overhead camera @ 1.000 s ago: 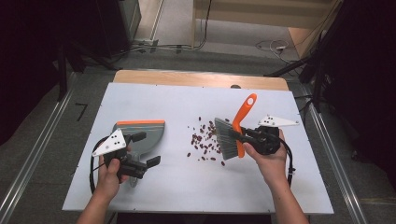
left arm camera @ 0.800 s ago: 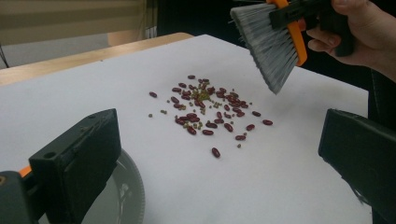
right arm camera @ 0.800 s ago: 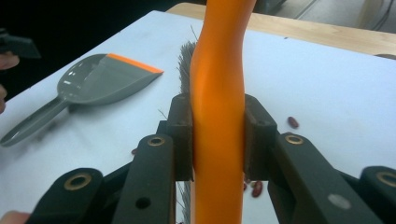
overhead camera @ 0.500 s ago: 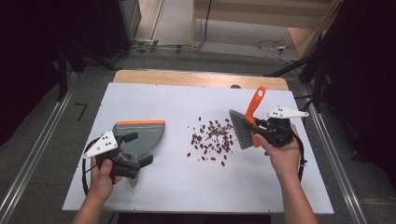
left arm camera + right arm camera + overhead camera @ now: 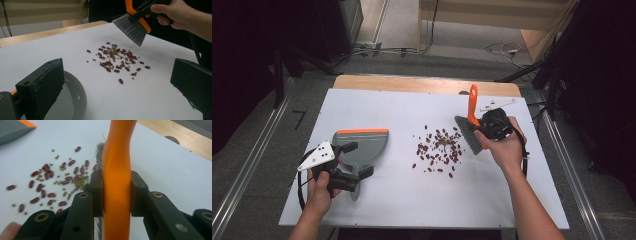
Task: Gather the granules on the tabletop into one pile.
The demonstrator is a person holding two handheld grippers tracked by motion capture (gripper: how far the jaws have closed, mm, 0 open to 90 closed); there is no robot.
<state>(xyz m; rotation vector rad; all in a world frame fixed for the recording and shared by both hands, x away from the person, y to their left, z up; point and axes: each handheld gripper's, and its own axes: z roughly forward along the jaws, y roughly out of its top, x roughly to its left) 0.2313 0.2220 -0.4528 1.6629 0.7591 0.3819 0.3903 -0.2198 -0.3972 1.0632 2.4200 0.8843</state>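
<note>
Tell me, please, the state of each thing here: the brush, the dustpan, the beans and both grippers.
Brush: lifted off the table, bristles down, just right of the beans.
Dustpan: flat on the table, empty, apart from the beans.
Beans: scattered loose on the table, not swept in.
Right gripper: shut on the brush handle.
Left gripper: open, jaws on either side of the dustpan handle.

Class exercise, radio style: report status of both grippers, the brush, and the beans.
Right gripper shut on brush, bristles lifted beside beans. Left gripper open at dustpan. Nothing between beans and dustpan.
</note>
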